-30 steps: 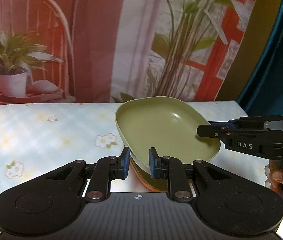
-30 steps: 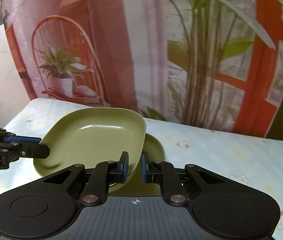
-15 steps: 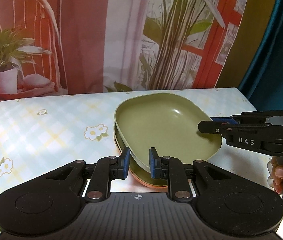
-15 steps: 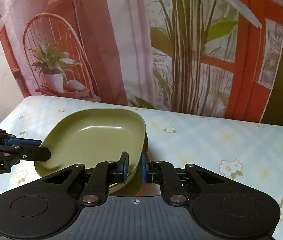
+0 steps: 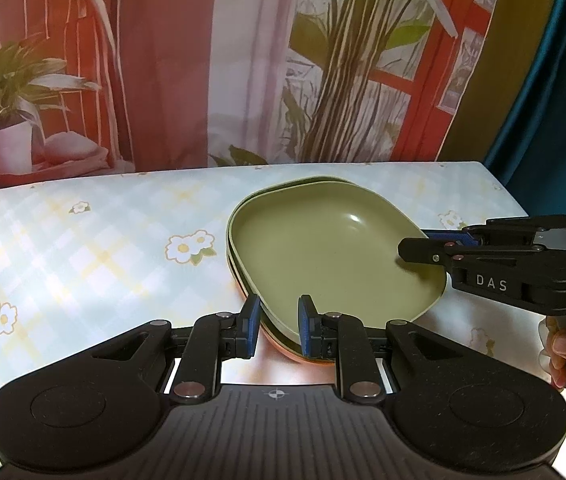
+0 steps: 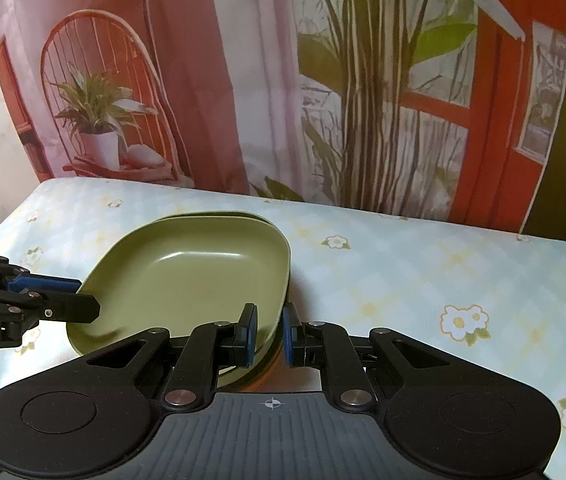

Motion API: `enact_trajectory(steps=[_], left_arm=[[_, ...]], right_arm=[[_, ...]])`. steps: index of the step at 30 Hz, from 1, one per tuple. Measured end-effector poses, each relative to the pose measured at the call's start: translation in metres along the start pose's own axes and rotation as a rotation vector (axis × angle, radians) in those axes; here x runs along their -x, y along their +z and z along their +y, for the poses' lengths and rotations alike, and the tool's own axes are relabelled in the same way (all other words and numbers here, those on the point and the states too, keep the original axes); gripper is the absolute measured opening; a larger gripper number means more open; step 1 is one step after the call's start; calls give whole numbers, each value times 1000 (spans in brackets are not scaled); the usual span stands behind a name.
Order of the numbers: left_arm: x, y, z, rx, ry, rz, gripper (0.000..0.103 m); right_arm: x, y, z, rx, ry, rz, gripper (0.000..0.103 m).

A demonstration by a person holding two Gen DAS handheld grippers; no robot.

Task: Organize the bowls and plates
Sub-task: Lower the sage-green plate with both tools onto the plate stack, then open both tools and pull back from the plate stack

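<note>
A green squarish plate [image 5: 323, 252] lies nested on a second green plate, with an orange plate's rim [image 5: 295, 354] under both, on the flowered tablecloth. My left gripper [image 5: 279, 326] straddles the top plate's near rim, blue pads either side. My right gripper [image 6: 270, 330] is closed on the same plate's right rim [image 6: 271, 280]. The right gripper also shows in the left wrist view [image 5: 435, 246], and the left gripper in the right wrist view [image 6: 63, 296].
The table [image 5: 83, 264] has a pale checked cloth with daisy prints. A printed backdrop with a chair and plants hangs just behind its far edge. A dark teal curtain [image 5: 555, 100] is at the right. The table's right edge is near the plates.
Both grippers have lowered the green plate down onto the stack; it was held tilted above the table and now sits nested on the lower green plate.
</note>
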State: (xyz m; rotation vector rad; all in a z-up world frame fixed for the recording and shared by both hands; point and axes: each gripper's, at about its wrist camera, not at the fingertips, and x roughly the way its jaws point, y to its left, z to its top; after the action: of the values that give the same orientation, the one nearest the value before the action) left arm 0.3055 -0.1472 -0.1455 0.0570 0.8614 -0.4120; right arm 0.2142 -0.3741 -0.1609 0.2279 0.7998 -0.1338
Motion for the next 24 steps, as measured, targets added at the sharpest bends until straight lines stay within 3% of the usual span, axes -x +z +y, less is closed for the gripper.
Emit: enact_trajectory(steps=[9,13,24], left_arm=[[-5,-6,-2,-24,17,6,21],[-2,-6,1,-16,24,-7,21],[17,-8,0,-6,0,-15,22]], right_arm=[[-5,-6,9,64,-42,-14,14],[-3,-6,9,68,-42,-12,21],[14,-10,8,60,-41,-24,22]])
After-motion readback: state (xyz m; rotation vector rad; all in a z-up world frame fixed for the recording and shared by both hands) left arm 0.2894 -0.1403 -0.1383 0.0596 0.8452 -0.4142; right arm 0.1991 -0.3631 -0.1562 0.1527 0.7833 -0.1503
